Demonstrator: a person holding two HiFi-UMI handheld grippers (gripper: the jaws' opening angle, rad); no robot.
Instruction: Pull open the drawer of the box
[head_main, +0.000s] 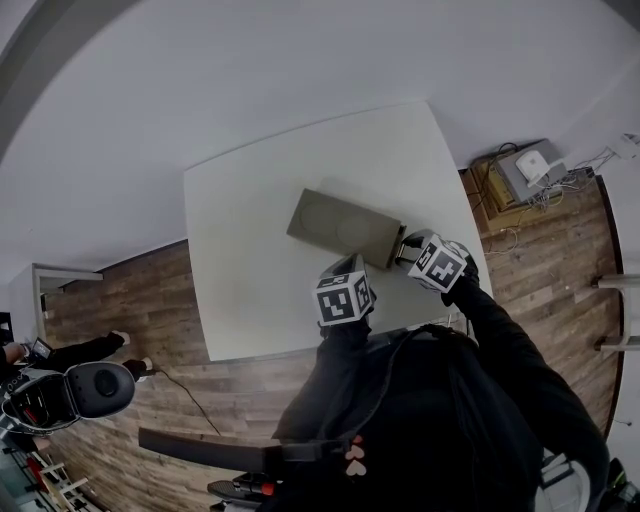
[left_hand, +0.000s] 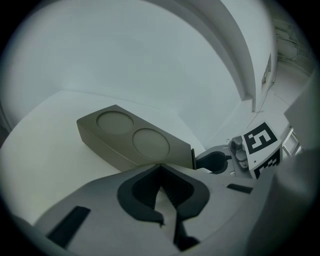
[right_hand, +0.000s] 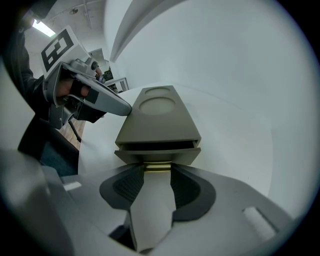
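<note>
"Where's the box (head_main: 345, 228)?"

"In the middle of the white bench (head_main: 250, 300). Its drawer (right_hand: 157, 155) faces the near right and is out by a crack."

"And the right gripper (right_hand: 157, 171)?"

"Its fingers grasp the drawer's brass-coloured handle (right_hand: 157, 166) from both sides."

"The left gripper (left_hand: 160, 167)?"

"Just beside the box's near side, its fingers clenched together on nothing."

- A white table (head_main: 240, 240) with square corners fills the middle of the head view.
- Brown wood-plank floor (head_main: 120, 300) shows to the left, to the right and below it.
- A plain white wall (head_main: 250, 70) takes up the upper part of the frame.
- At upper right, a low wooden stand (head_main: 500, 195) carries a pale boxy device (head_main: 535, 168), with cables beside it.
- A black cable (head_main: 190, 400) trails over the floor at lower left.
- In the right gripper view, a ceiling strip light (right_hand: 44, 27) glows at upper left.
</note>
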